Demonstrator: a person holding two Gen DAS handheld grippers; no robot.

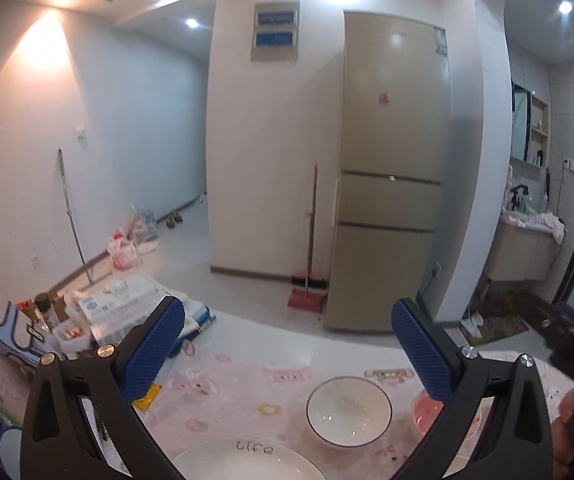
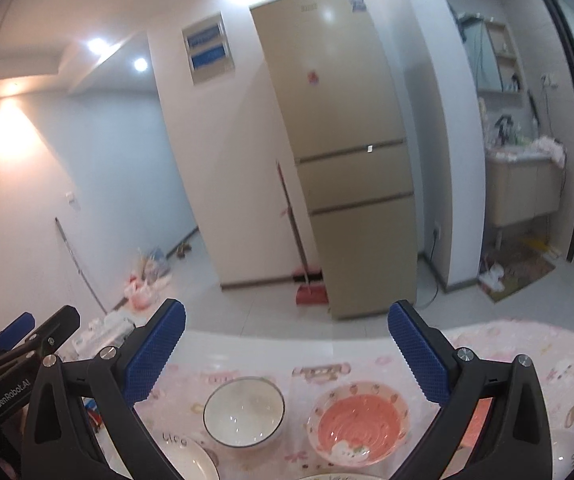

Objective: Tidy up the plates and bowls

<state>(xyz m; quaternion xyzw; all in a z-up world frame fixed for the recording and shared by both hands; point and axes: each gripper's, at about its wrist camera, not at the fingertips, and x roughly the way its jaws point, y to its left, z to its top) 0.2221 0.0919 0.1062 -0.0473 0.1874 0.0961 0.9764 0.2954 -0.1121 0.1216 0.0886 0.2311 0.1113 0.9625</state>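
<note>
Nothing is being gripped yet, so the risks are all ahead. The white bowl (image 2: 244, 411) and the pink bowl (image 2: 361, 424) are sitting close together on the worktop (image 2: 527, 344); in my judgement, a finger coming down between them is liable to knock the neighbour. The glazed rims are likely slick, and a shallow pinch could let a bowl slide out. The plate (image 1: 247, 462) marked "Life" is lying flat at 6 o'clock of the white bowl, hard to get under without scraping the patterned cover.

The left hand-held gripper (image 1: 287, 348) is hovering above the worktop, jaws spread wide and empty, pointing toward the fridge (image 1: 391, 168); the white bowl is lying just below its gap, toward 5 o'clock. The right hand-held gripper (image 2: 287, 348) is hanging at a similar height, likewise wide apart and empty, both bowls showing beneath its gap. The two grippers are riding side by side, apart, each glimpsed at the edge of the other's view.
</note>
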